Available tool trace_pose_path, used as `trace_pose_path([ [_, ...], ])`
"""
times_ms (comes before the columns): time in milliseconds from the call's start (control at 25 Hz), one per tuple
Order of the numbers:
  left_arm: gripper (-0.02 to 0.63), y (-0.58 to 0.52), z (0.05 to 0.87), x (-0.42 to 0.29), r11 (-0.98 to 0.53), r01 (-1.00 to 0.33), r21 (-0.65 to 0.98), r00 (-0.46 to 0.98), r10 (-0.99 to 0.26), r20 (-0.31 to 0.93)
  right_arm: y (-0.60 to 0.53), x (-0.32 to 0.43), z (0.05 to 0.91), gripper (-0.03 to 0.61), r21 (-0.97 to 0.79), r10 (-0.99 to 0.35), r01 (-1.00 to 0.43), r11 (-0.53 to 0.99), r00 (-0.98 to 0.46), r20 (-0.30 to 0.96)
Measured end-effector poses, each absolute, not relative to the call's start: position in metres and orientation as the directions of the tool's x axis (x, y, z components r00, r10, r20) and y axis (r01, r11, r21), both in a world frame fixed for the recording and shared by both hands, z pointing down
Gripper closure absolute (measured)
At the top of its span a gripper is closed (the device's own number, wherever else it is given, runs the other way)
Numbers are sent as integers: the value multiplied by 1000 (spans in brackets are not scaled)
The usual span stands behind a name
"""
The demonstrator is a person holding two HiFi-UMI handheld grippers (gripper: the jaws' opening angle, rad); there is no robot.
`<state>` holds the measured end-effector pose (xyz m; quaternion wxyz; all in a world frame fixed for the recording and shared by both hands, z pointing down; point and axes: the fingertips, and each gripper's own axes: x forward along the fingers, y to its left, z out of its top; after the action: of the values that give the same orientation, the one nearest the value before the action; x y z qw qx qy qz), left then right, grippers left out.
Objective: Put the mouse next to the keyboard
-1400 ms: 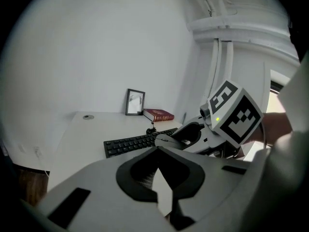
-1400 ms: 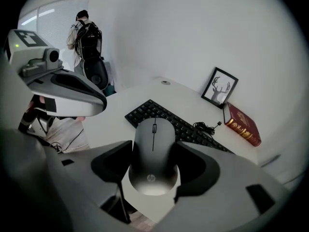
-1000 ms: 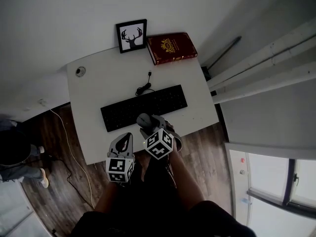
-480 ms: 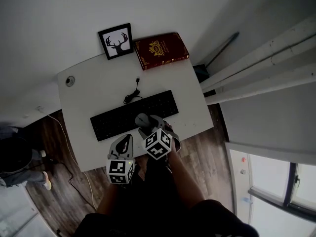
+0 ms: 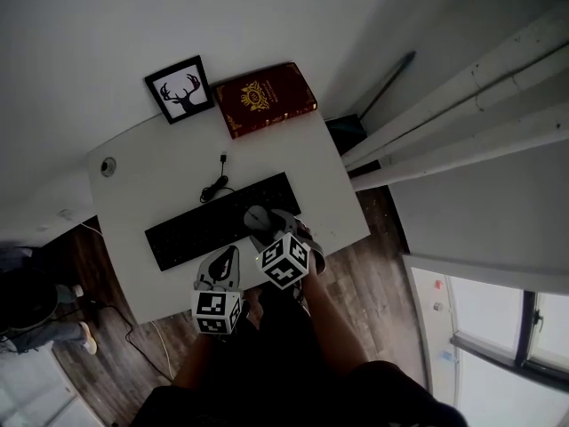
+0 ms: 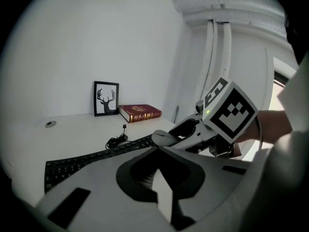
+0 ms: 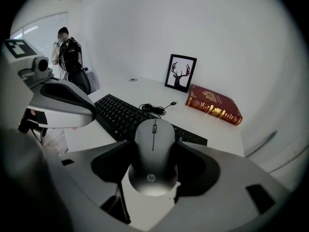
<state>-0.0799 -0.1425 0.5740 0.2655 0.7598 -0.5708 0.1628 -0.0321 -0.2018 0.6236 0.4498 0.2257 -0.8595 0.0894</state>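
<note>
While the grey oval plastic mouse [image 7: 153,134] is pinched in the right tongs [image 7: 154,153], long axis across the black keyboard [image 5: 213,222] beneath, bare white worktop [image 5: 327,213] is seen rightward; the left tongs [image 6: 161,178] are held pressed together, empty

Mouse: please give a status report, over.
Right gripper shut on mouse, over keyboard right end, not set down. Left gripper shut, empty. Desk beside keyboard bare.

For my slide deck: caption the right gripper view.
Right gripper holding a grey mouse, black keyboard and white desk beyond.
</note>
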Motion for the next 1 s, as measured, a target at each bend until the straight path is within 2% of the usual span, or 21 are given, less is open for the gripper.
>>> trace_pose_path([
  [720, 614, -197, 579, -4, -317, -922, 224, 388, -734, 558, -257, 56, 627, 279, 52, -386, -604, 795, -438, 811],
  [1000, 614, -215, 584, 11, -316, -922, 223, 387, -724, 571, -284, 81, 637, 279, -7, -403, -699, 715, -420, 813],
])
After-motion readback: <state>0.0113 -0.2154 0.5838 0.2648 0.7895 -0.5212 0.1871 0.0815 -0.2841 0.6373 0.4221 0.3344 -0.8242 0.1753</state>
